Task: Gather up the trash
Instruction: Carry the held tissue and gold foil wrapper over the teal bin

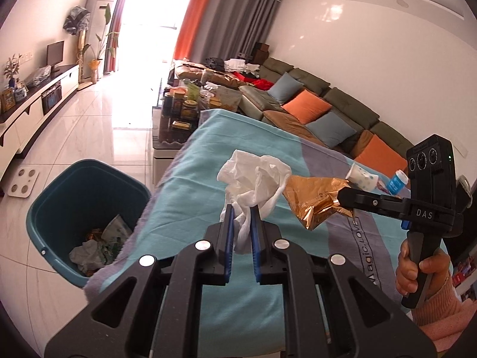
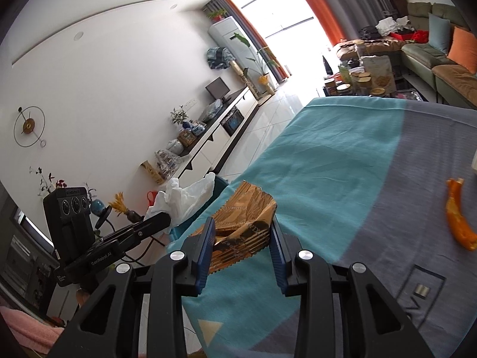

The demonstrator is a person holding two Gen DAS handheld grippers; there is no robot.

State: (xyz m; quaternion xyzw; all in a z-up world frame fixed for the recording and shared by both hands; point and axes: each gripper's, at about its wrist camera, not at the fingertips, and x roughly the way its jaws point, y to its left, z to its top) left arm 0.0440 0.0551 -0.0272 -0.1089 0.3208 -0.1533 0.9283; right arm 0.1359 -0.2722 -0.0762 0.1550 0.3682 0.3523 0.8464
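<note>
Holding in left claw (image 1: 241, 220): we are pinching a crumpled white tissue (image 1: 256, 179), pads nearly closed on it, above the teal cloth on the bench (image 1: 238, 298).
Bin (image 1: 89, 220): it is sitting left of the bench, trash inside.
Right claw (image 2: 241, 247): we are gripping a gold wrapper (image 2: 241, 223), fingers partly closed.
Orange peel (image 2: 459, 217): it is lying on the cloth, far right.

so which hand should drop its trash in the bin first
Left. Its tool grips the tissue near the table edge beside the bin. The right tool, holding the gold wrapper, looks farther from it.
</note>
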